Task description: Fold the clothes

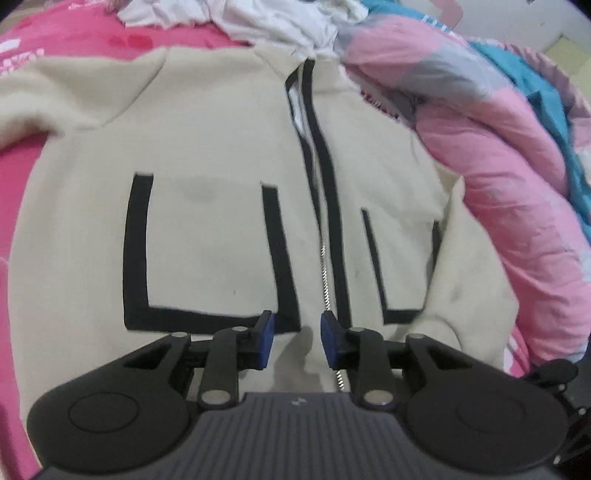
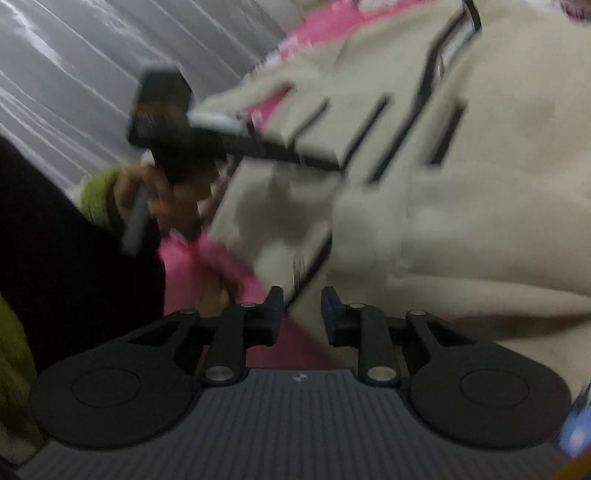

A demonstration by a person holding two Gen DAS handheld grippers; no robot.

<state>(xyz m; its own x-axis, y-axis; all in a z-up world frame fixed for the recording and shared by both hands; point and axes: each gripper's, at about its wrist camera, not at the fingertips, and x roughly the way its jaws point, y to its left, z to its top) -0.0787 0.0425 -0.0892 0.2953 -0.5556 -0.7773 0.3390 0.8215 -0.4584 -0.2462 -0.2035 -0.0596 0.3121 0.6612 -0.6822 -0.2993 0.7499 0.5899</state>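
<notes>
A cream zip-up jacket (image 1: 221,229) with black trim and black pocket outlines lies flat, front up, on a pink bedsheet (image 1: 22,206). Its zipper (image 1: 327,273) runs down toward me. My left gripper (image 1: 296,334) hovers over the jacket's bottom hem beside the zipper, jaws apart, pads pressing on nothing. The right wrist view is blurred. It shows the same jacket (image 2: 480,206) from its side, with my right gripper (image 2: 303,308) open at the hem's edge, over pink sheet. A person's hand (image 2: 147,192) in a green cuff holds the left tool's black housing (image 2: 162,110).
A pink quilt (image 1: 509,192) with teal and grey patches is heaped along the jacket's right side, overlapping its shoulder. White garments (image 1: 280,18) are piled past the collar. Clear plastic sheeting (image 2: 92,74) hangs behind the bed's edge. A dark sleeve (image 2: 66,258) fills the left.
</notes>
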